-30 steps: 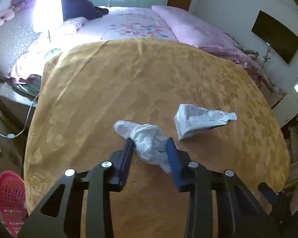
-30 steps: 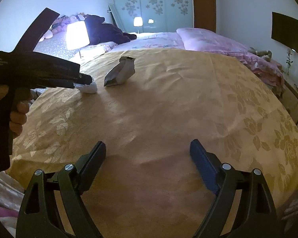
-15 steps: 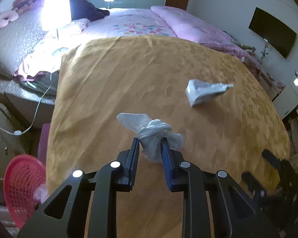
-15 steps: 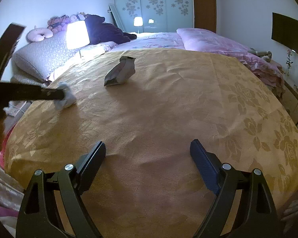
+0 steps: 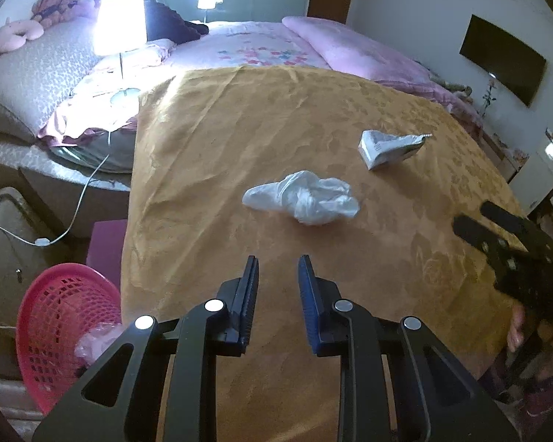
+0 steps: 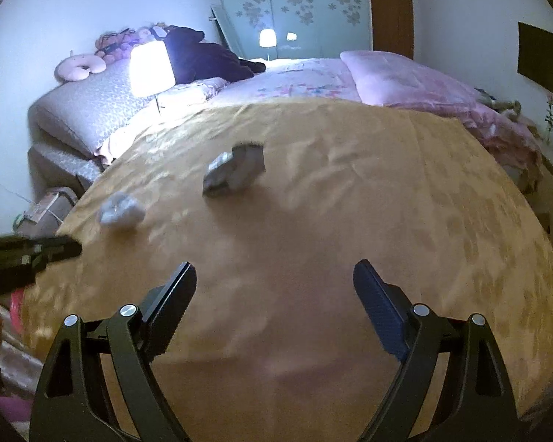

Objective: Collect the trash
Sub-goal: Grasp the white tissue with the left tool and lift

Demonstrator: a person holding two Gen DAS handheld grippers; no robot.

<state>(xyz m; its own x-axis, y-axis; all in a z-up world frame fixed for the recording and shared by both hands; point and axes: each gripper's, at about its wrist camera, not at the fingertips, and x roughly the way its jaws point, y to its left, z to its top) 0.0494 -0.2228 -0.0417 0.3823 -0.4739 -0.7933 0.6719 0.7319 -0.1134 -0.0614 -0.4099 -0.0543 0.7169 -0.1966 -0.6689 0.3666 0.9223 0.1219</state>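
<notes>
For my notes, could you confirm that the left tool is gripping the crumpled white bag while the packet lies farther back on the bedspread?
No: the left tool has just been closing its jaws on nothing; the left wrist view shows the crumpled white bag loose on the gold bedspread ahead of it, packet farther back.

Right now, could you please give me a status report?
Left tool just closed narrower, nothing between; right tool wide open, empty. Crumpled white plastic wad lies loose on gold bedspread. Nothing in the way.
</notes>
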